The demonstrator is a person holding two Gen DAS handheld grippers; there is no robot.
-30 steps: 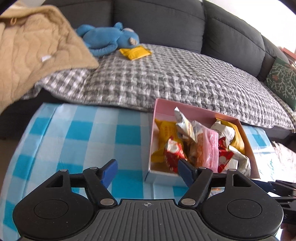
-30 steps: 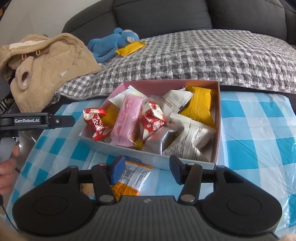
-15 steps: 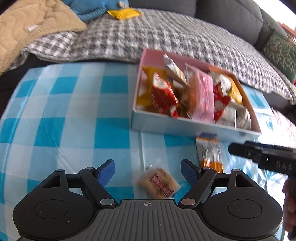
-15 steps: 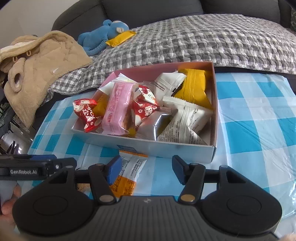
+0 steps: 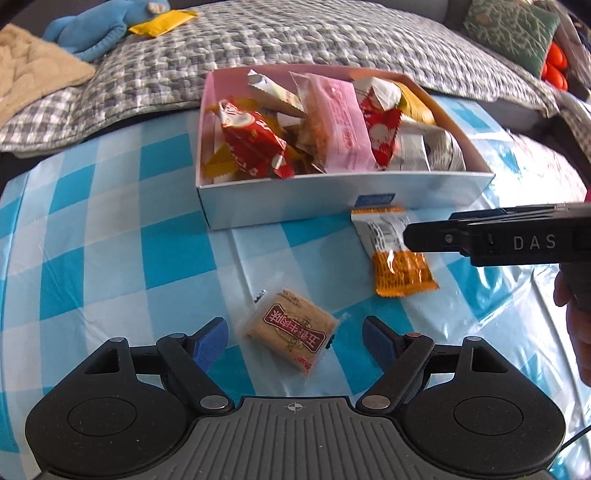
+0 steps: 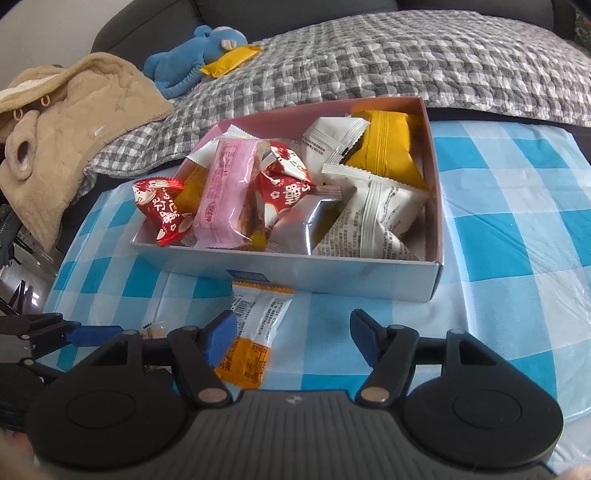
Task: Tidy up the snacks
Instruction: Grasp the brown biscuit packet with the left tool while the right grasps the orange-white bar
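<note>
A pink-lined box [image 5: 351,201] [image 6: 332,275] full of wrapped snacks sits on the blue checked tablecloth. A brown biscuit packet [image 5: 290,332] lies on the cloth between the open fingers of my left gripper [image 5: 295,341], untouched. An orange-and-white snack packet [image 5: 393,254] [image 6: 255,332] lies just in front of the box. My right gripper [image 6: 293,341] is open and empty, its left finger over that packet's edge. Its side shows in the left wrist view [image 5: 498,240], above the packet.
A sofa with a grey checked quilt [image 6: 369,62] stands behind the table. On it lie a blue plush toy [image 6: 192,51], a yellow packet [image 6: 231,59] and a beige garment [image 6: 66,122]. A green cushion [image 5: 509,29] is at the far right.
My left gripper has pulled back and tilted down, so the biscuit packet now lies between its fingers. My right gripper has drawn slightly closer to the box and the orange packet.
</note>
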